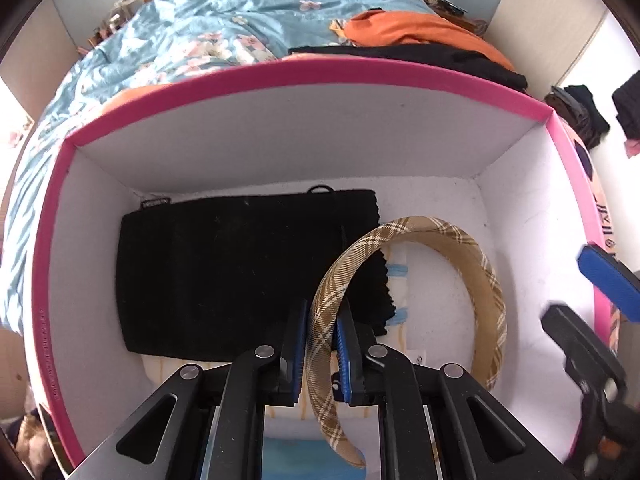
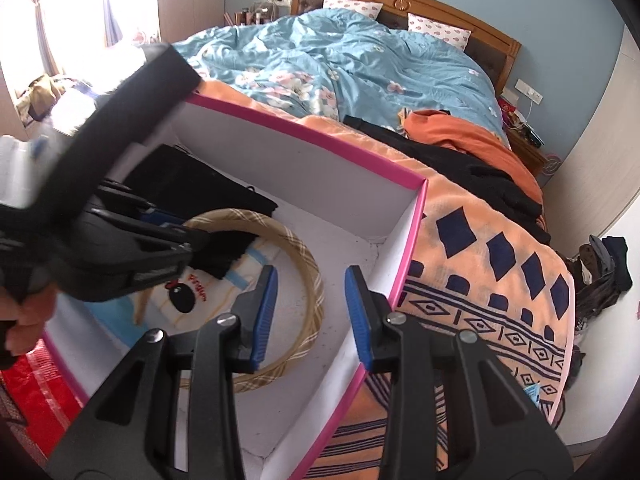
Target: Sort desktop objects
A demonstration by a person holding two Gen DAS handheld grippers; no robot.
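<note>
Headband (image 1: 404, 240), a plaid beige one, is inside the pink-rimmed box (image 1: 304, 70), on the right part of the white floor. Its near-left leg passes between the blue pads of the left gripper (image 1: 322, 334), and the pads press on it from both sides, so this gripper holds the band with its jaws nearly closed. The arch rises away from the gripper toward the far side, curves to the right and comes back near, so the long axis runs from near to far. Part of the arch lies over the edge of a black pouch (image 1: 244, 272), which is flat on the left of the box floor, and over a pale cloth (image 1: 400, 276) with blue stripes under it.

The right gripper (image 2: 310, 316) hangs over the right wall of the box with its jaws moderately apart and nothing between them; the wall edge is just beside its right pad. The left hand is clearly the one that has the band. I judge that the coming move is to let the band go, so it rests flat on the floor.
</note>
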